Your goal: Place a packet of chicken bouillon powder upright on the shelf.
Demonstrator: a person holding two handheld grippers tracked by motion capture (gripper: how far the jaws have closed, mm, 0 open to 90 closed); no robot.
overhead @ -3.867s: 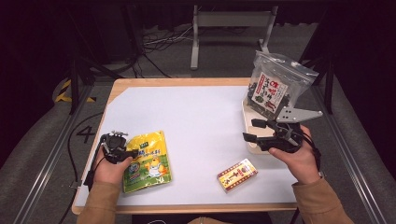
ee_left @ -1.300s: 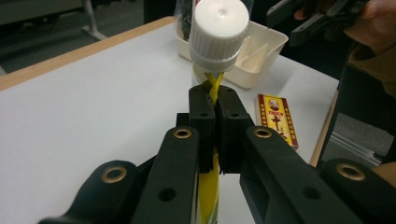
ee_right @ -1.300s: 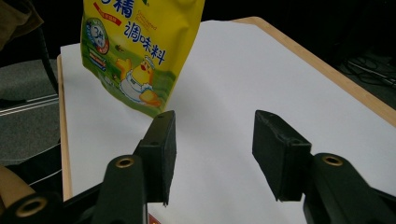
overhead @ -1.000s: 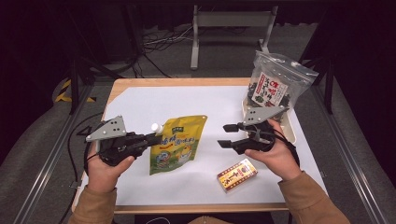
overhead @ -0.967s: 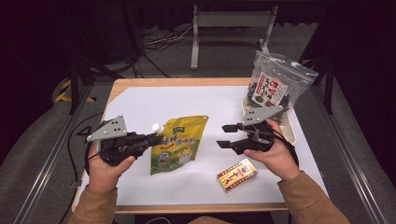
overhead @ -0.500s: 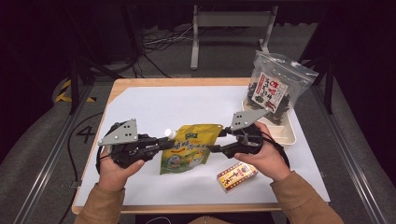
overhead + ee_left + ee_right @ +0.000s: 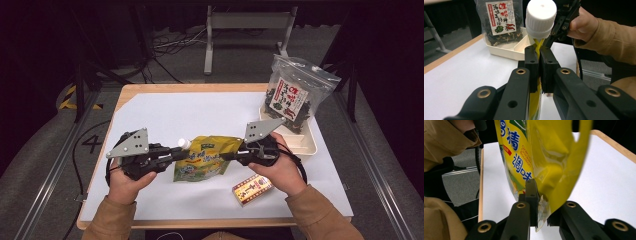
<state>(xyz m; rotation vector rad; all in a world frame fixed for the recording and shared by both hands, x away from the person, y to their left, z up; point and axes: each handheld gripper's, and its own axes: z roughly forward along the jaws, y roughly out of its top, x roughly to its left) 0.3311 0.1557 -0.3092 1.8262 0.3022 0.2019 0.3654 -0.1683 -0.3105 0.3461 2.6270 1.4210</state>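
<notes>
**Student:** Grippers first: how do they stand?

**Instructor:** Left gripper [image 7: 176, 153] is clamped on the yellow pouch [image 7: 207, 159] just below its white cap [image 7: 184, 144]; the left gripper view shows both black pads pressed flat on the yellow film under the cap [image 7: 540, 18]. Right gripper [image 7: 231, 156] has just been closing, and the right gripper view shows its jaws pinching the pouch's opposite sealed edge [image 7: 541, 207].

**Student:** Where is the pouch?

**Instructor:** Between the two grippers, lifted off the white table [image 7: 165, 112] and stretched nearly level. A small red and yellow box [image 7: 253, 188] lies near the table's front edge, below the right hand [image 7: 278, 167]. A clear bag of dark dried food [image 7: 292, 95] stands in a cream tray [image 7: 309, 145] at the far right, well apart.

**Student:** What does the step in hand require?

**Instructor:** Probably a shared carry or a handover. Both grips sit on thin film, so pull should stay light and even: too much tension may slip the seal edge out of the right jaws. The left grip near the cap is the firmer anchor. Before either side lets go, the other should bear the weight, since the soft contents will sag and swing. Moving both hands together, level, keeps the pouch clear of the box.
</notes>
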